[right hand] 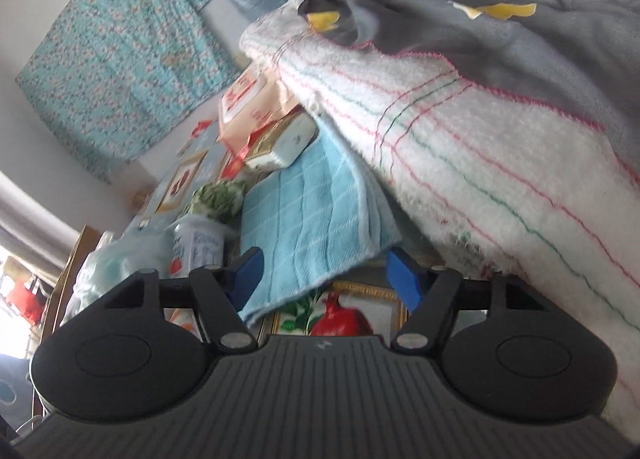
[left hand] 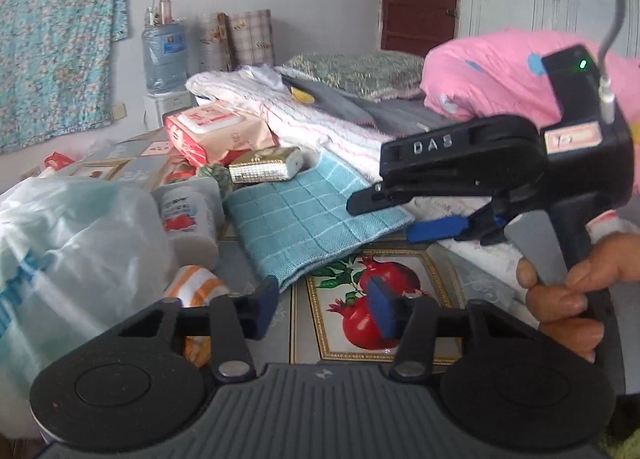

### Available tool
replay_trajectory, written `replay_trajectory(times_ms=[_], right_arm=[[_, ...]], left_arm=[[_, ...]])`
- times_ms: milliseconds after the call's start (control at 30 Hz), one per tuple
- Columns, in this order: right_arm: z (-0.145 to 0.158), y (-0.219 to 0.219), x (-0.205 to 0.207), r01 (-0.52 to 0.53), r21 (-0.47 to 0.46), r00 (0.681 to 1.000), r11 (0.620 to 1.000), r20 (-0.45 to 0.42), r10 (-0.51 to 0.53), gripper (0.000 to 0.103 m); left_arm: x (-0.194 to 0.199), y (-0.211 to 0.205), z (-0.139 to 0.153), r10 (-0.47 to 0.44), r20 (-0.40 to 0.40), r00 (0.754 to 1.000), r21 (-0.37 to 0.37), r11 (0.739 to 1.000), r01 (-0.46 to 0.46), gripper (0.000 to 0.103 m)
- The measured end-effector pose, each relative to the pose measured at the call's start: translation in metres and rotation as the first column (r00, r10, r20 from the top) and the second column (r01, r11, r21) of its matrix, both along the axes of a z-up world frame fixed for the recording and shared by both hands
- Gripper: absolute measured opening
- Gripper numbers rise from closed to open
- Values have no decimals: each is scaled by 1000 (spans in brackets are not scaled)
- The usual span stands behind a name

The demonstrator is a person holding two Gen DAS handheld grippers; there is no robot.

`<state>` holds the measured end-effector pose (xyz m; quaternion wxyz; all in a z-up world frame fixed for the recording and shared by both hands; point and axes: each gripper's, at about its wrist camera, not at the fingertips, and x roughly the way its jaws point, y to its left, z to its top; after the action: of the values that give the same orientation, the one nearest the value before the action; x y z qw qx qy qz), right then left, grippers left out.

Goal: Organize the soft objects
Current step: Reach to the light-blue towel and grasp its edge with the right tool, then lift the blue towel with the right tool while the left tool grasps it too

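On table, beside towel stack: blue cloth [left hand: 312, 219], long axis running toward camera.
Right gripper [right hand: 324, 279] part-open, straddling cloth's near corner, pads clear; left gripper [left hand: 324, 309] part-open, empty; "DAS" legible.

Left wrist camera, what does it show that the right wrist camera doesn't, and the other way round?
Only the left wrist view shows the right gripper from the side, the hand holding it, the pink quilt and the orange striped cloth. Only the right wrist view shows the right gripper's own blue pads either side of the blue cloth's near edge, not pressing on it. Both share the blue checked cloth, the white striped towel and the pomegranate tablecloth.
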<state>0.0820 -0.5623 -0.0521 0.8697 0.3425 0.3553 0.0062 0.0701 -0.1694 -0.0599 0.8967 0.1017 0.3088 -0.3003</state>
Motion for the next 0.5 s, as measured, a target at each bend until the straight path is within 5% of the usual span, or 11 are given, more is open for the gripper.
replay_trajectory(times_ms=[167,300,500], right_arm=[[-7,-1,10,46,-1,999,999,22,-46,41],[-9,0,11,48,-56,998,997,42,-46,11],[16,4,-1,9,-148,990,989,137,11,6]], left_arm=[[14,-6,-9,4,-27,1000,13,1000,-3,43],[22,-4,-13,8,-44,999,13,1000,-8,40],[27,-3,-13,-4,-88,996,-14,1000,3,40]])
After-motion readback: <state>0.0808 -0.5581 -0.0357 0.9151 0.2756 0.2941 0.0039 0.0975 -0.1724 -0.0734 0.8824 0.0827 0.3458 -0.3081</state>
